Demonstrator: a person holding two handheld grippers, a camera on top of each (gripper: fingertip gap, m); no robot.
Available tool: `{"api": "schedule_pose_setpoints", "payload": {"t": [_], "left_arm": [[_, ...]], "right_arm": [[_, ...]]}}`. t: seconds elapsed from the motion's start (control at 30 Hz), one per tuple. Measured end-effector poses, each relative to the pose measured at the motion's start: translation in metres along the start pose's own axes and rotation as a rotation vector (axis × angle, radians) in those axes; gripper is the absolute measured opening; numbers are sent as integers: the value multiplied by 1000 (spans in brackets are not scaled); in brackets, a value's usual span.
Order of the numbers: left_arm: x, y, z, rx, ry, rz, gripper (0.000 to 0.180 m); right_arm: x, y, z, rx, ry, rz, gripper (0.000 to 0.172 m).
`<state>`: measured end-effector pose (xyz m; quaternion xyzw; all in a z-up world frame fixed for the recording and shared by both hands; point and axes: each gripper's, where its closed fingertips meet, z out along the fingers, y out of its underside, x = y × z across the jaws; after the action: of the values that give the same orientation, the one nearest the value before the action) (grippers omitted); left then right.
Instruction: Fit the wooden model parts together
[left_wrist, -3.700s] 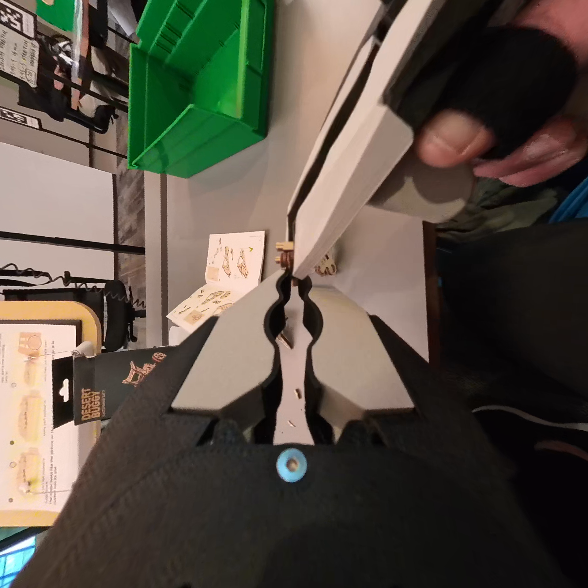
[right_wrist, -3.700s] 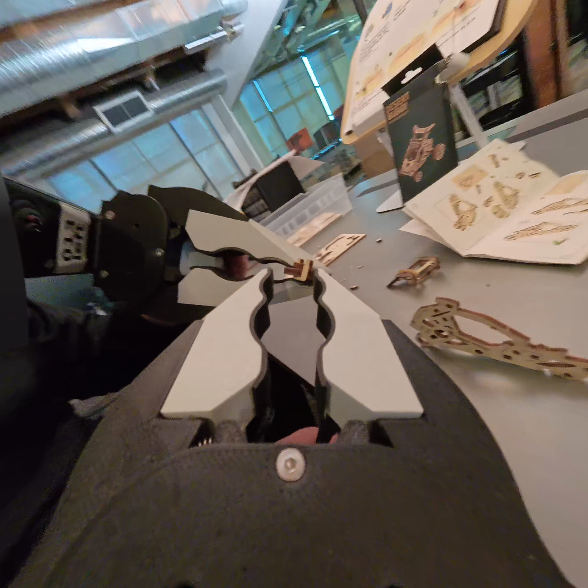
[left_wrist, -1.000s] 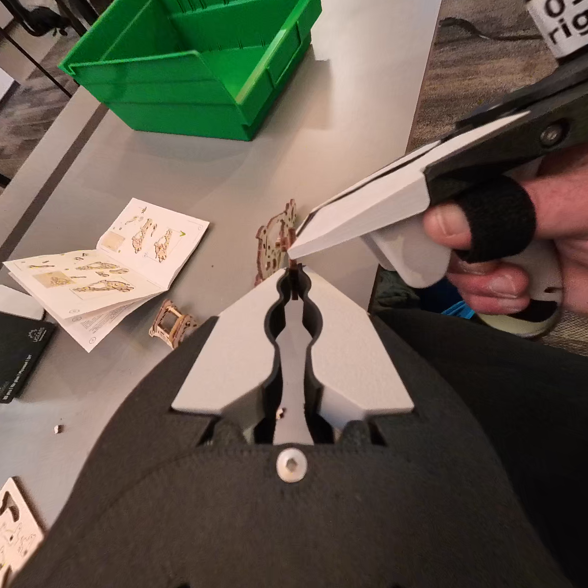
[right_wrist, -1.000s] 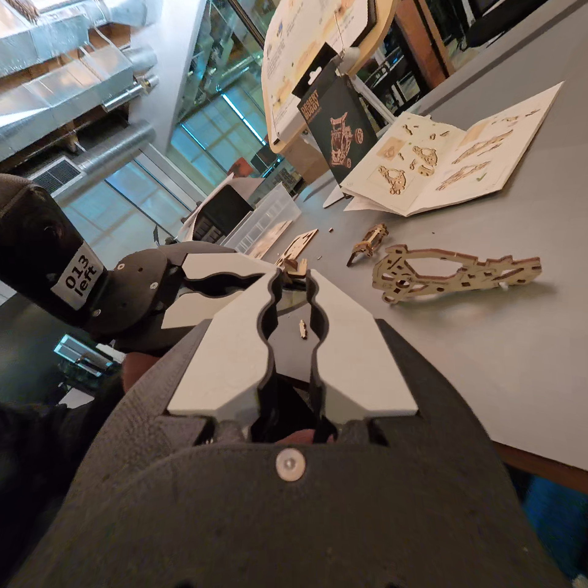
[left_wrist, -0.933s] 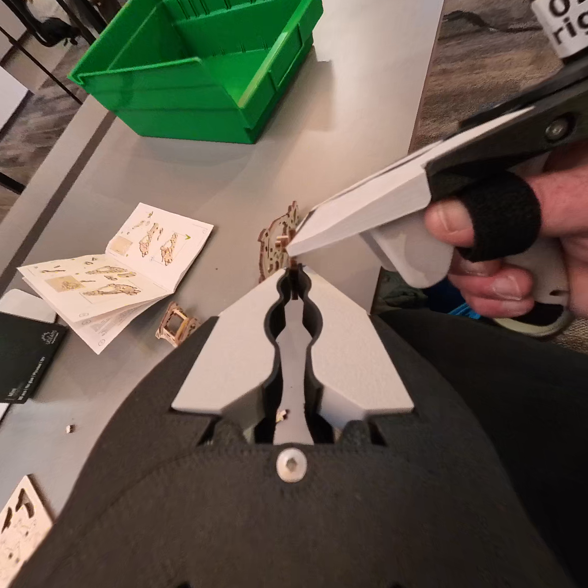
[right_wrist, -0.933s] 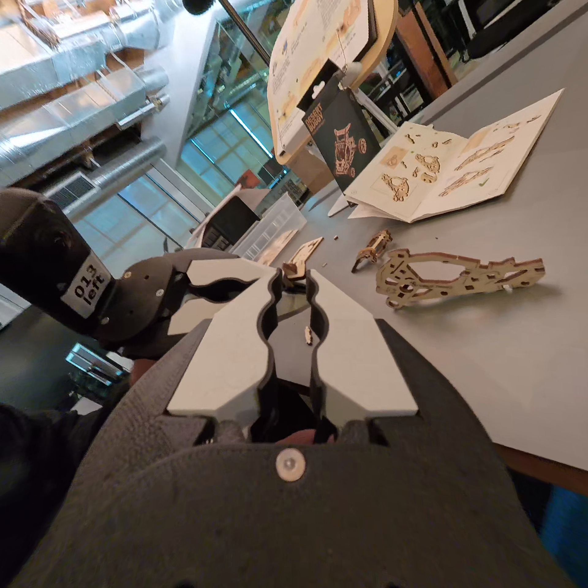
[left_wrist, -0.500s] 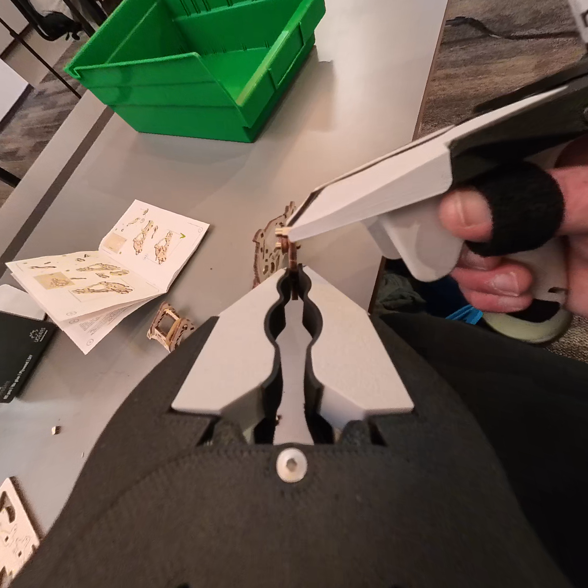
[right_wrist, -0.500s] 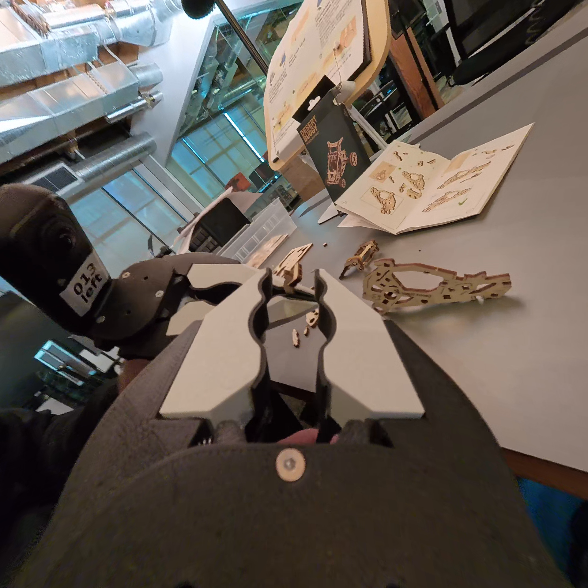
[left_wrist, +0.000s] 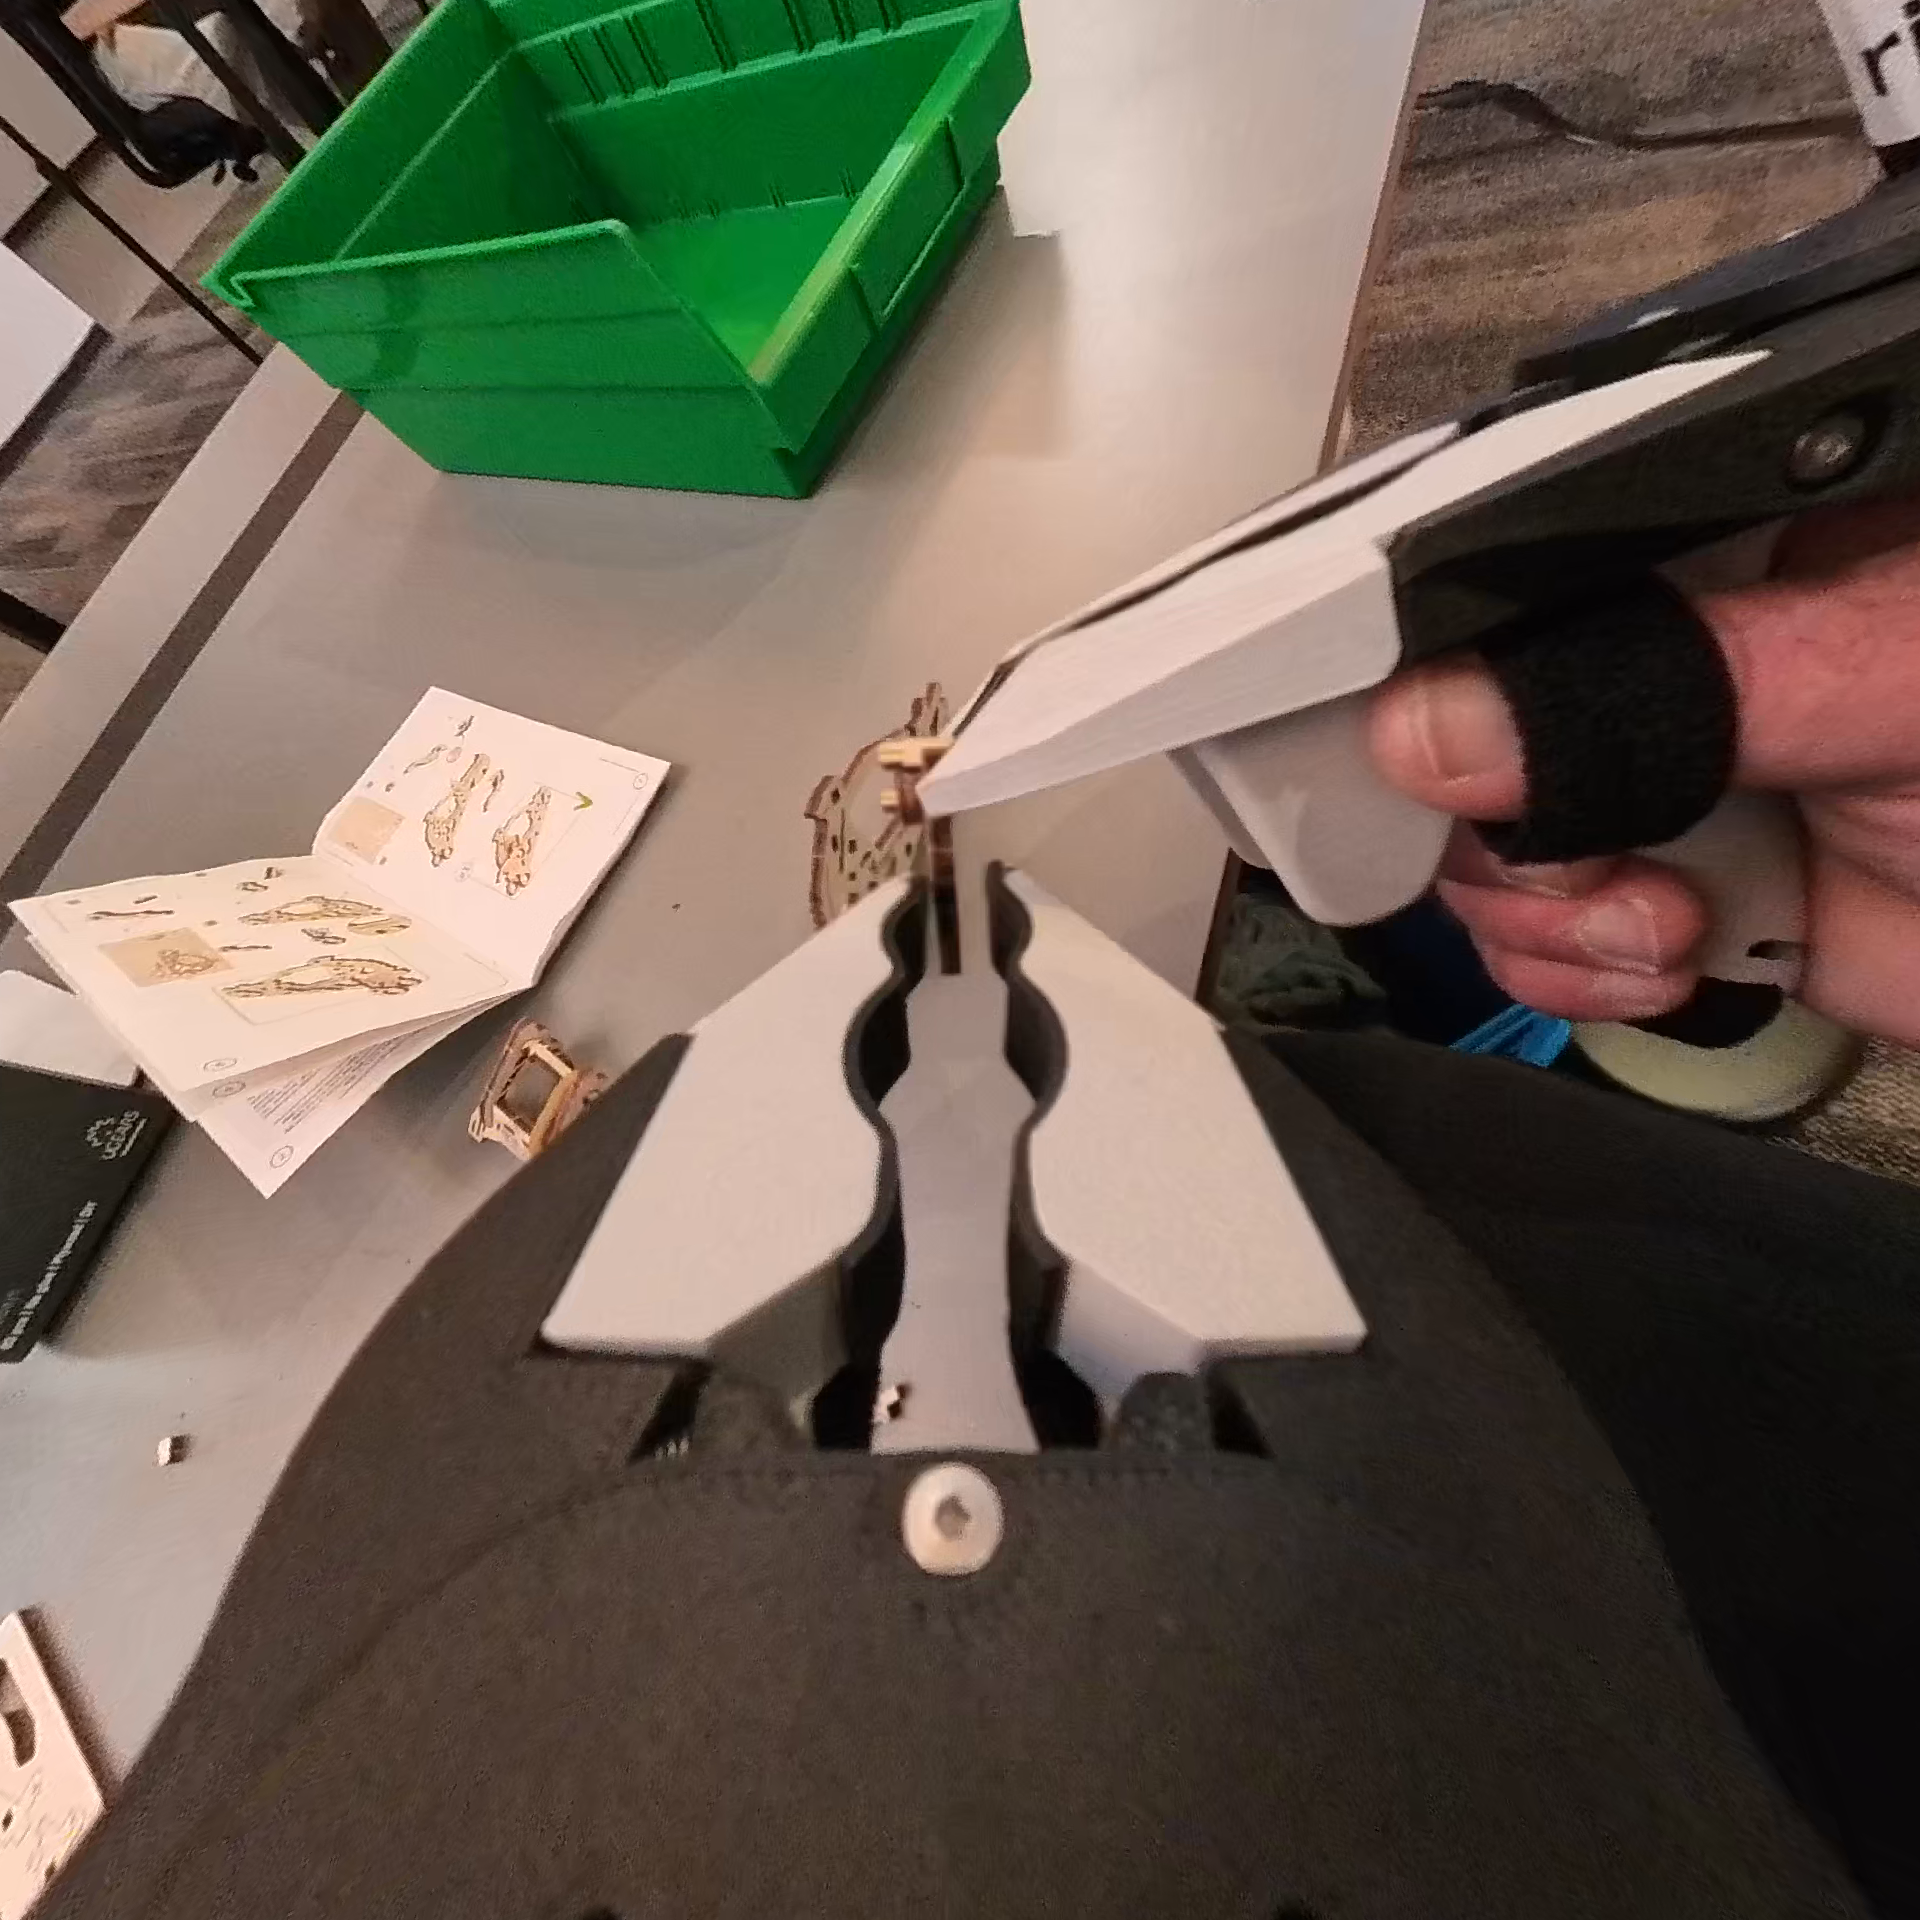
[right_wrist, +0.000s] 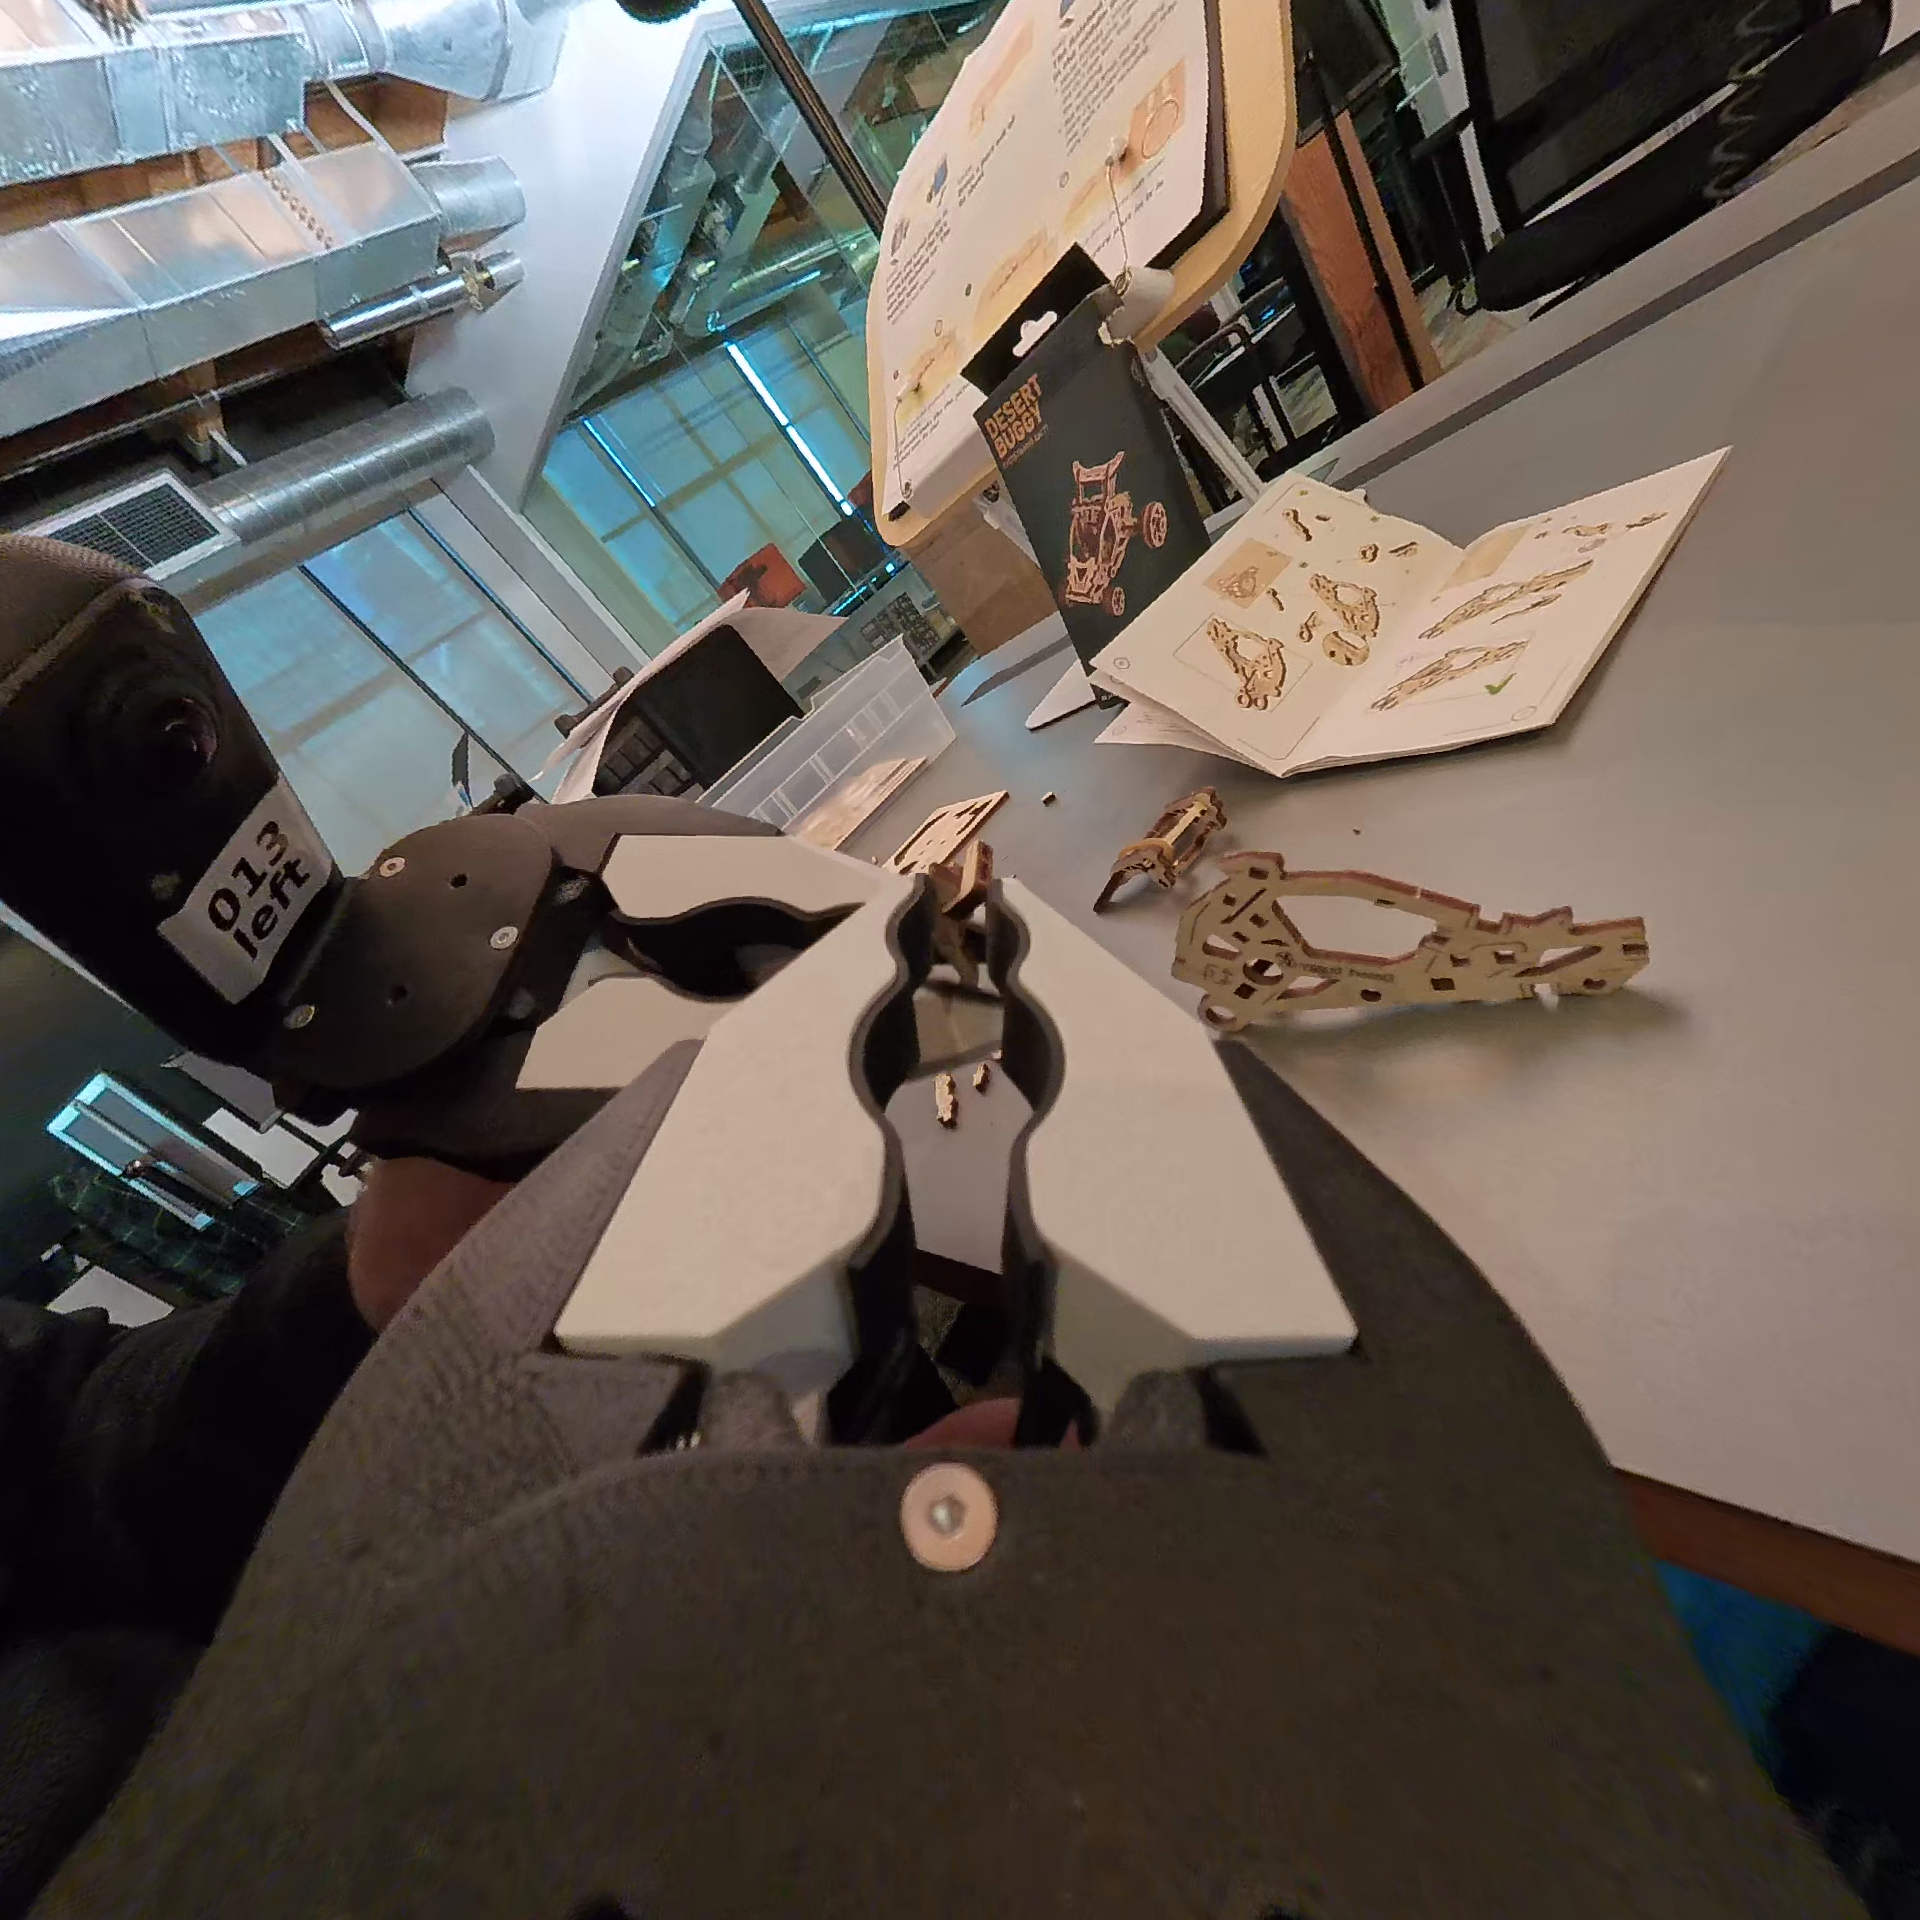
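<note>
Spanning a windowed room, grey table (left_wrist: 644, 582) bears green bin (left_wrist: 623, 239).

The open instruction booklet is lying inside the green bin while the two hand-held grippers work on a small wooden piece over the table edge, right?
Not quite. The instruction booklet lies open on the grey table, outside and apart from the green bin; the left wrist view shows this. The two hand-held grippers do meet at the small wooden piece.

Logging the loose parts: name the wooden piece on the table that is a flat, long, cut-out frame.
The long flat frame, lying beside the table's near edge. The small assembled block by the booklet is boxy, not flat.
</note>
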<state>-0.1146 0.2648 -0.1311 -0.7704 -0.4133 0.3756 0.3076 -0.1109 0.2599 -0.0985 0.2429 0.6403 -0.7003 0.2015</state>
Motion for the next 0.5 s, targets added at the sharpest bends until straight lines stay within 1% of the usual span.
{"api": "schedule_pose_setpoints", "payload": {"t": [0.03,0.07,0.2,0.27,0.37,0.43,0.5], "left_arm": [[1,0,0,0,11,-3,19],[1,-1,-2,6,23,-6,24],[-8,-1,-13,44,73,-35,35],[-17,2,-18,66,109,-41,34],[-34,18,-14,31,171,-63,33],[-45,21,-10,43,205,-76,33],[-49,23,-4,24,261,-93,38]], "right_arm": [[1,-1,0,1,0,-1,7],[2,-2,-1,3,1,-1,7],[10,-5,-3,-1,10,6,7],[15,-7,-5,0,16,26,7],[26,-11,-8,15,30,81,7],[34,-12,-8,16,29,158,7],[42,-9,-6,11,24,254,7]]}}
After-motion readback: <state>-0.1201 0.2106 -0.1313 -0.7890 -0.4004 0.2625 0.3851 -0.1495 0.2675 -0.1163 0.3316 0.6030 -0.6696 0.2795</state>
